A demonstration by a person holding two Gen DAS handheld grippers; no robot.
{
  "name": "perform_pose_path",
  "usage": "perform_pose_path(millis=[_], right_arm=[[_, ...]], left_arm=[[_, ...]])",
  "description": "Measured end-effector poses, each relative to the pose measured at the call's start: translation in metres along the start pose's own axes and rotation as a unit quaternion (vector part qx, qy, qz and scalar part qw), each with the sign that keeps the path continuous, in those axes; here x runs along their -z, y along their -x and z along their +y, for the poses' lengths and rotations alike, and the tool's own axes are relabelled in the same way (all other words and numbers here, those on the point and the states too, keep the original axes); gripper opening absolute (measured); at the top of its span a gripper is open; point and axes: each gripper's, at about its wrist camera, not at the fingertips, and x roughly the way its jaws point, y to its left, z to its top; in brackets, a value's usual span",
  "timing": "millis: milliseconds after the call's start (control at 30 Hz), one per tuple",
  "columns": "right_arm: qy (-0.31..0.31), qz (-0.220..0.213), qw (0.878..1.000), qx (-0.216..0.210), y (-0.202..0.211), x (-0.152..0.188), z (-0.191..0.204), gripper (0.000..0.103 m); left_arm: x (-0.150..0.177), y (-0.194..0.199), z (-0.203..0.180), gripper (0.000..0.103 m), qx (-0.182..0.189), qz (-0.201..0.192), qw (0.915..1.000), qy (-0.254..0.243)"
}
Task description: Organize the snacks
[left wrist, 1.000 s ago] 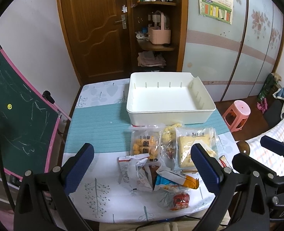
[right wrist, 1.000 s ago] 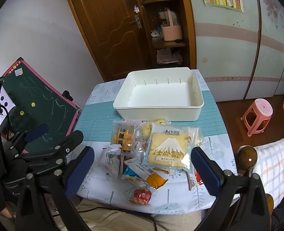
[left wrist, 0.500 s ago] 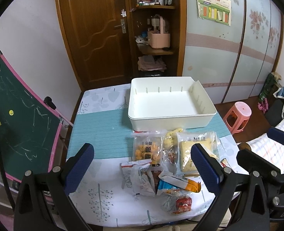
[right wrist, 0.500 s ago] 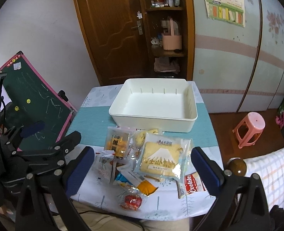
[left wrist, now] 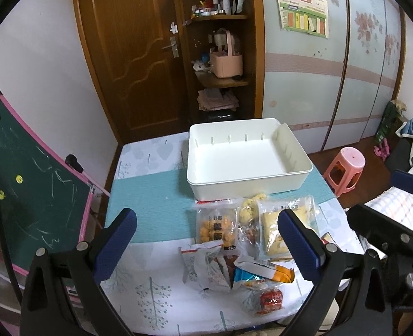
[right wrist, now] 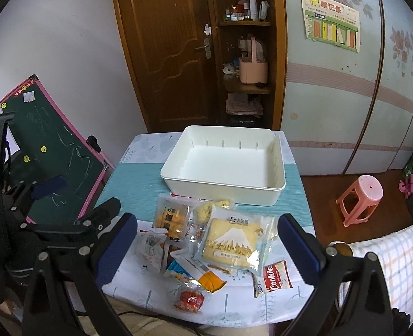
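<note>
An empty white bin [left wrist: 245,156] [right wrist: 223,162] stands at the far side of the table. Several snack packets lie in a heap in front of it: a large clear packet of yellow cake [right wrist: 234,242] [left wrist: 276,232], a small orange-snack bag [right wrist: 171,218] [left wrist: 216,228], a blue and orange packet [right wrist: 196,273] [left wrist: 262,273], a red round snack [right wrist: 191,299] [left wrist: 270,299], a Cookies packet [right wrist: 276,277]. My left gripper [left wrist: 206,243] and my right gripper [right wrist: 206,245] are both open and empty, held above the table's near edge.
A green chalkboard [left wrist: 24,184] leans at the table's left. A pink stool [right wrist: 360,196] stands on the floor to the right. A wooden door [right wrist: 161,50] and a shelf with a pink caddy [left wrist: 226,61] are behind the table. A checked bed [right wrist: 396,252] is at right.
Both grippers have risen and pulled back a little, so the table and the bin look smaller and lower in view. Nothing on the table has moved.
</note>
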Motion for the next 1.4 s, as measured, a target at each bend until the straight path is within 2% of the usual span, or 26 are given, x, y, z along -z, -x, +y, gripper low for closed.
perform_pose_path(millis=[333,533,600,767,933,1067,1167,1300,1400], right_arm=[[-0.002,0.006,1.0,-0.005,-0.009,0.008,-0.009,0.101],[-0.018,0.041,0.999,-0.004,-0.033,0.023,-0.021,0.1],[-0.018,0.055,0.998,-0.004,-0.042,0.029,-0.024,0.095],[-0.026,0.081,0.996,0.01,-0.061,0.043,-0.036,0.094],[-0.034,0.12,0.992,0.033,-0.086,0.06,-0.054,0.093],[-0.076,0.158,0.983,0.049,-0.11,0.076,-0.084,0.093],[-0.106,0.181,0.976,0.062,-0.125,0.089,-0.108,0.093],[-0.131,0.207,0.966,0.078,-0.141,0.107,-0.131,0.093],[-0.127,0.219,0.964,0.079,-0.15,0.116,-0.136,0.093]], left_arm=[[0.007,-0.022,-0.002,0.1,0.027,0.03,0.9992,-0.006],[0.018,-0.049,0.001,0.1,0.044,0.059,0.9973,0.008],[0.024,-0.062,0.001,0.1,0.042,0.071,0.9965,0.004],[0.039,-0.091,0.0,0.1,0.036,0.104,0.9939,-0.006],[0.06,-0.132,0.009,0.1,0.049,0.172,0.9838,-0.002],[0.085,-0.169,0.023,0.1,0.06,0.237,0.9694,0.017],[0.102,-0.189,0.033,0.1,0.066,0.271,0.9597,0.034],[0.12,-0.203,0.043,0.1,0.058,0.285,0.9562,0.036],[0.128,-0.211,0.047,0.1,0.058,0.289,0.9549,0.035]])
